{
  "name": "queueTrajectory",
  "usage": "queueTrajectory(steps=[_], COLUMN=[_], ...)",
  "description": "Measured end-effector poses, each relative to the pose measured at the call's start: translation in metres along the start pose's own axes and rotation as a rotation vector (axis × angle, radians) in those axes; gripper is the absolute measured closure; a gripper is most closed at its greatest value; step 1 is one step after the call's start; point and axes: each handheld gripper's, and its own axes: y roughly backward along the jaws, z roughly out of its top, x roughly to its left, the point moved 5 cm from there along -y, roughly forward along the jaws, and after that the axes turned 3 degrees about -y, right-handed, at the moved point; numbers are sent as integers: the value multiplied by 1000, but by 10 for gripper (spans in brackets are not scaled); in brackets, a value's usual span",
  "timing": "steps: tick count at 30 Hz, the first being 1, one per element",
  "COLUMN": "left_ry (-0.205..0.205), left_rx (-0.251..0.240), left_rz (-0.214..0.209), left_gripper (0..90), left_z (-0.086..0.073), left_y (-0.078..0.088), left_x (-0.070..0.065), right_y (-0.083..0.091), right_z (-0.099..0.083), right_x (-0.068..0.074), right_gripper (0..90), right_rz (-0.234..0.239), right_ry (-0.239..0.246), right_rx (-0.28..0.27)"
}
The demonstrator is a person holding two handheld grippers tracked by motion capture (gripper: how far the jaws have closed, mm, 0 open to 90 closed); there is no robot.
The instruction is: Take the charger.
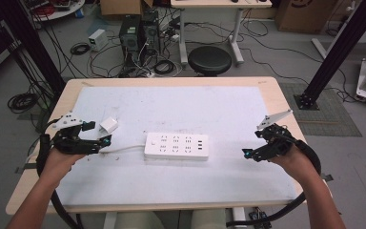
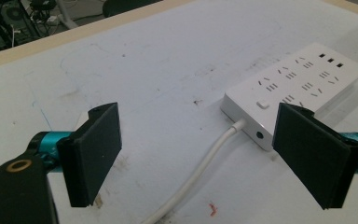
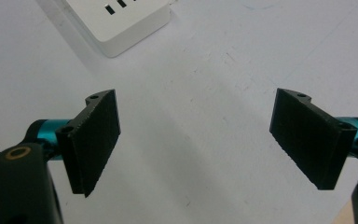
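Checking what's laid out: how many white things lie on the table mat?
2: the power strip at the mat's middle, and a small white block to its left, beside the left gripper.

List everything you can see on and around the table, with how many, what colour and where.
power strip: one, white, flat at the middle of the table, several sockets on top
cord: one, white, runs from the strip's left end toward the left gripper
small adapter block: one, white, on the mat left of the strip, just beyond the left gripper
mat: one, white, scuffed, covers most of the tabletop
table: one, light wood, its edge shows around the mat
stool: one, black round seat, on the floor beyond the table
computer towers: two, black, on the floor beyond the table among cables
left gripper: one, black and teal, jaws open, over the cord
right gripper: one, black and teal, jaws open, right of the strip
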Motion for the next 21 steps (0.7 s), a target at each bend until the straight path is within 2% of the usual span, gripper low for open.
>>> queueTrajectory(steps=[4,9,13,14,15,16,19,21], left_ry=[-20,-28,-55,-55,-55,-63,-75,-115], left_rx=[-26,-43,-61,-76,-76,-70,-67,-68], left_rz=[-26,-28,-62,-88,-88,-98,-104,-111], left_gripper=[155,155,154,154,154,154,154,155], left_z=[5,8,13,18,18,23,28,36], left_y=[-1,0,0,-3,-3,-7,-10,-12], left_x=[-3,-4,5,14,14,22,26,31], right_y=[1,0,0,0,0,0,-1,1], right_z=[0,1,5,8,8,11,13,17], right_x=[-2,-2,-4,-6,-6,-9,-10,-10], right_gripper=[162,162,162,162,162,162,162,162], right_rz=[2,2,4,4,4,4,4,3], right_ry=[0,-1,-5,-13,-13,-16,-18,-2], right_rx=[-9,-13,-20,-27,-27,-32,-24,-25])
